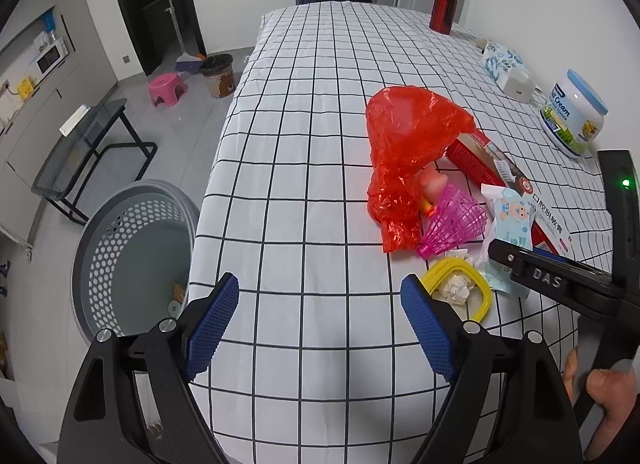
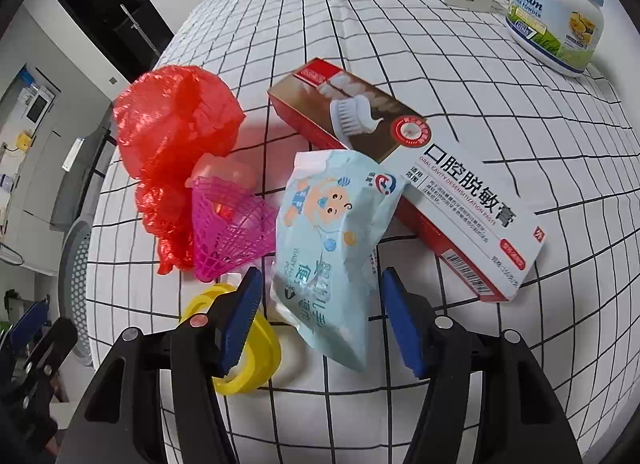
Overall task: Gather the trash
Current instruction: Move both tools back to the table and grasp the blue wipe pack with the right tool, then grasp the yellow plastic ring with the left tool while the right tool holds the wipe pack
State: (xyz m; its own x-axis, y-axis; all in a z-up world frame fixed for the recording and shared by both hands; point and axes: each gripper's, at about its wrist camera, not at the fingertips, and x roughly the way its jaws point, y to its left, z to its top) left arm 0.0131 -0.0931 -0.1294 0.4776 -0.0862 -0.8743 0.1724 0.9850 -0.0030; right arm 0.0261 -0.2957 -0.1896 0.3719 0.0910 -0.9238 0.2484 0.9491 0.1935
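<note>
A trash pile lies on the checked tablecloth (image 1: 304, 183): a crumpled red plastic bag (image 1: 408, 143), a pink shuttlecock (image 1: 456, 223), a yellow ring (image 1: 486, 296) around a tissue wad (image 1: 456, 288), a toothpaste box (image 2: 460, 183) and a pale blue baby-wipes pack (image 2: 332, 232). My right gripper (image 2: 320, 276) points down with the wipes pack between its blue pads (image 2: 402, 324). A gap shows on each side, so it is open. The yellow ring (image 2: 256, 360) lies under its left finger. My left gripper (image 1: 320, 324) hangs open over bare cloth left of the pile.
A grey perforated basket (image 1: 132, 256) stands on the floor at the table's left edge. A milk-powder tub (image 1: 572, 115), a tissue pack (image 1: 500, 59), a white charger (image 1: 520, 85) and a red bottle (image 1: 444, 7) line the wall side. A glass side table (image 1: 80, 155) stands further left.
</note>
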